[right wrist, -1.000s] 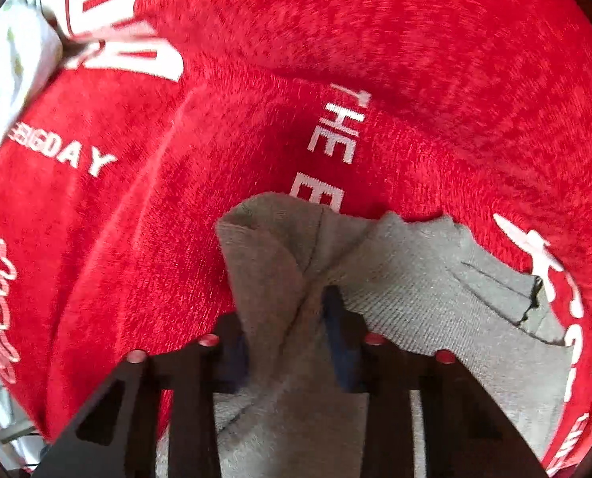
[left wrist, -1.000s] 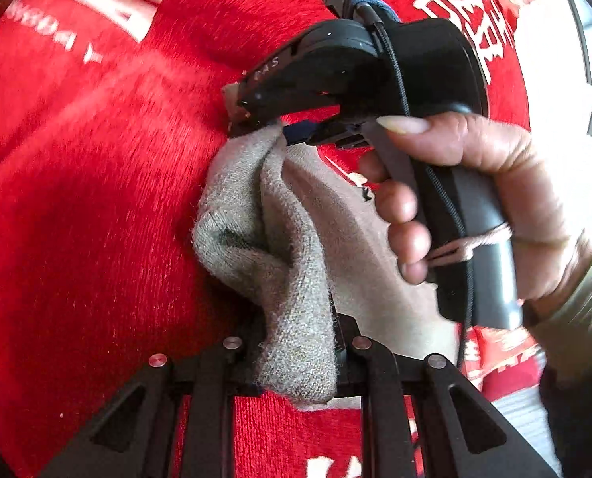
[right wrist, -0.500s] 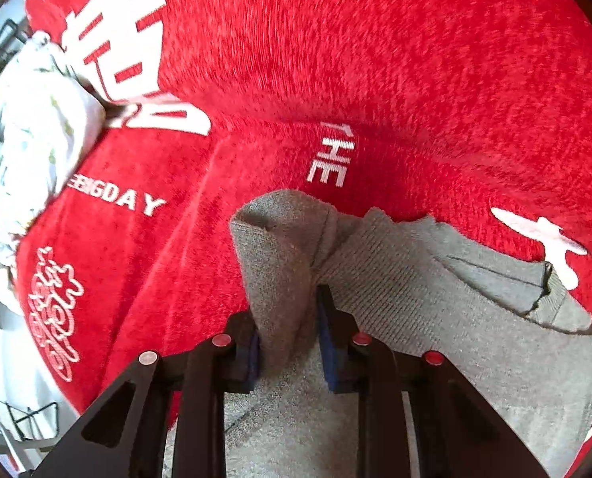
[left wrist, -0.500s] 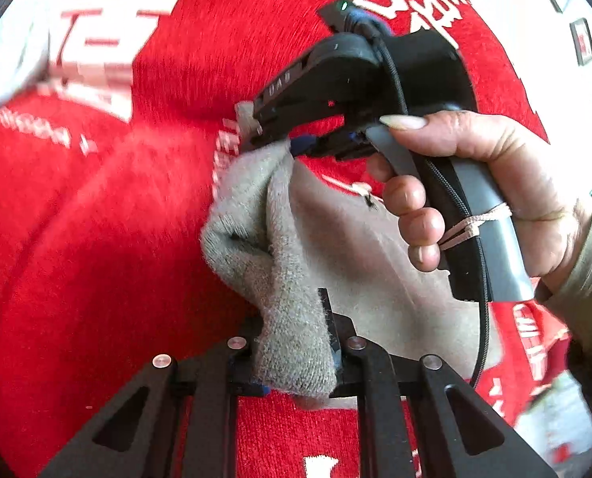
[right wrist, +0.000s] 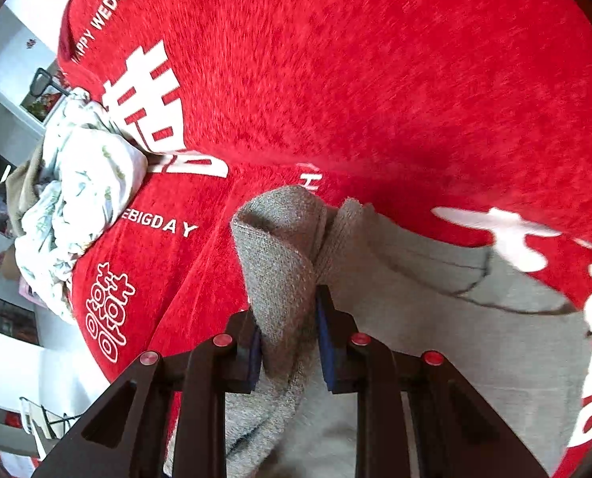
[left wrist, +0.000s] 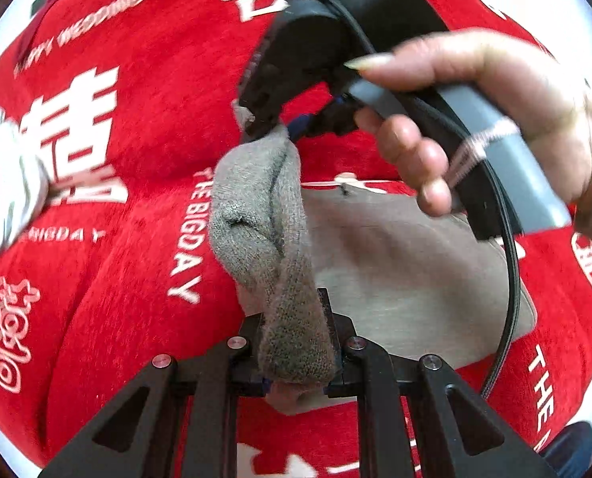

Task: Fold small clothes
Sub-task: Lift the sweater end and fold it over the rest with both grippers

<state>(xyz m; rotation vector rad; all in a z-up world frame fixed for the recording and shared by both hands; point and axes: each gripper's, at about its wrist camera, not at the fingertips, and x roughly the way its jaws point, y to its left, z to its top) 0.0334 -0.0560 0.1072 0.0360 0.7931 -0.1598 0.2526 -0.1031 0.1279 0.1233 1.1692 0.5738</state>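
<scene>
Cloth (left wrist: pixel 395 275), grey knit, hangs between the two grippers above the red blanket (left wrist: pixel 128 167), one edge bunched and stretched from clamp to clamp. Compared with a second ago more of the blanket shows under it: the white lettering and the crumpled white fabric (right wrist: pixel 76 199) at the left have come into view in both wrist views, so both grippers have lifted. The left gripper (left wrist: pixel 296 362) stays clenched on a thick fold of the knit. The right gripper (right wrist: pixel 288 342), with the hand (left wrist: pixel 495 119) around its handle, pinches the other end of that edge between its blue pads. In the left view the bunched edge runs as a ridge from the near clamp up and away to the right gripper; that is its long axis. The rest of the cloth spreads rightward and sags towards the blanket.
</scene>
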